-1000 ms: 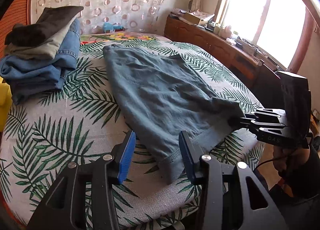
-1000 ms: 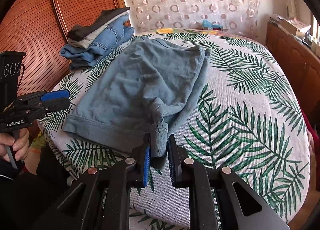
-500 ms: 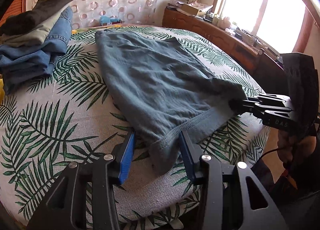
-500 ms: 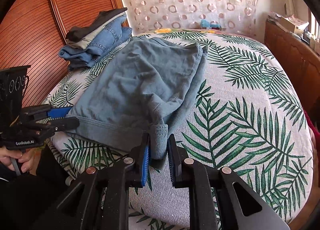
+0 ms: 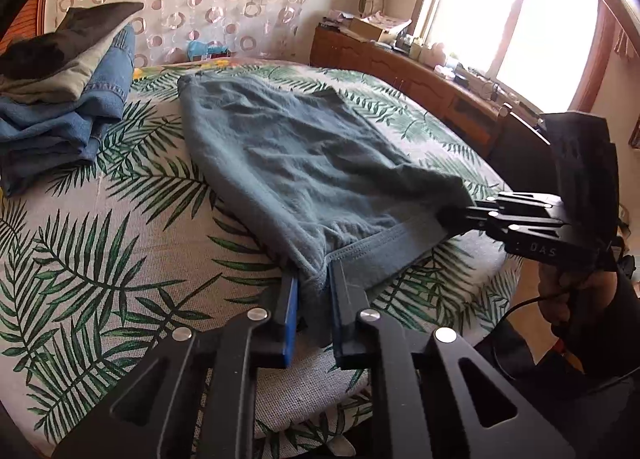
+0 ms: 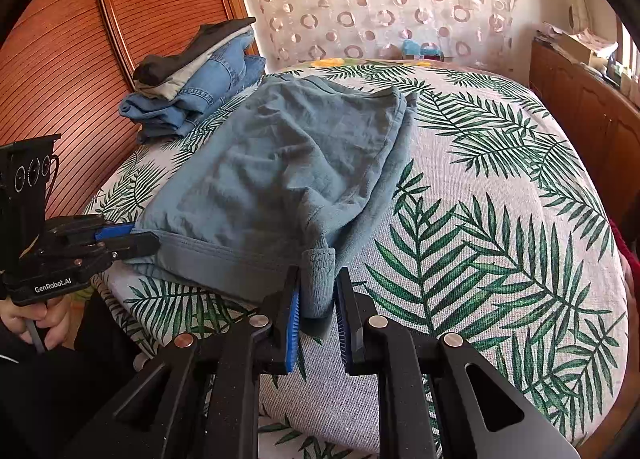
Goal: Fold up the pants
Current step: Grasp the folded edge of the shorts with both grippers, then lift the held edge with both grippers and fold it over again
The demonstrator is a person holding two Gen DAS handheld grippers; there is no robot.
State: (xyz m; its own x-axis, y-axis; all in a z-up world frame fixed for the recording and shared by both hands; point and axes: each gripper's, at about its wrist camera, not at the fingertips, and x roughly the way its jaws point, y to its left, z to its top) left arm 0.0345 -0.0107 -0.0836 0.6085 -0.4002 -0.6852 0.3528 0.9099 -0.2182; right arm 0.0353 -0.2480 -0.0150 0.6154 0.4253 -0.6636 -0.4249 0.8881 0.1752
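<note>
Left wrist view: my left hand-held gripper [image 5: 313,313] was closing on the pants [image 5: 292,163] hem (right hand-held gripper [image 6: 316,323] clamped the other corner).

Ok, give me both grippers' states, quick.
Left gripper: closing on a near corner of the pants.
Right gripper: shut on the other near corner.

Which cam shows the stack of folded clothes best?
Right wrist view: the stack of folded clothes sits whole against the wooden panel, layers distinct. Left wrist view shows the stack cropped at the picture's left edge.
</note>
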